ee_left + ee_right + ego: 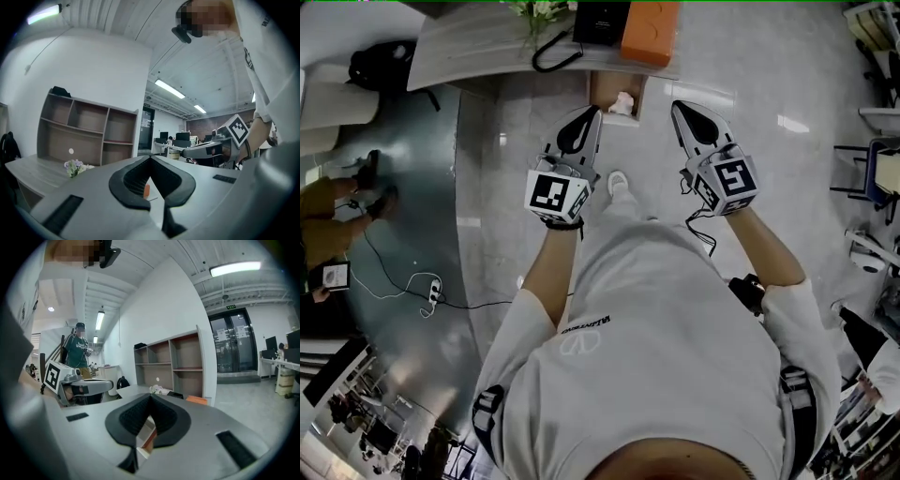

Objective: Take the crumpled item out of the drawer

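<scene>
Here, the left hand-held gripper (592, 114) and the right hand-held gripper (678, 107) are both holding their ribbed black jaws shut on nothing. Just beyond the tips, the crumpled white item (622, 103) is lying in the open wooden drawer (598, 92). Above it, the pale worktop (469, 47) is carrying an orange box (650, 31), a black box (600, 21) and flowers (539, 9).

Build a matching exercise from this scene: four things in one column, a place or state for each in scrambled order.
1. crumpled item
2. orange box
3. flowers
4. left hand-held gripper

A. shut, nothing held
B. inside the open drawer
C. on the desktop, right of the black box
D. on the desktop, left of the black box

Pairs: 1-B, 2-C, 3-D, 4-A
</scene>
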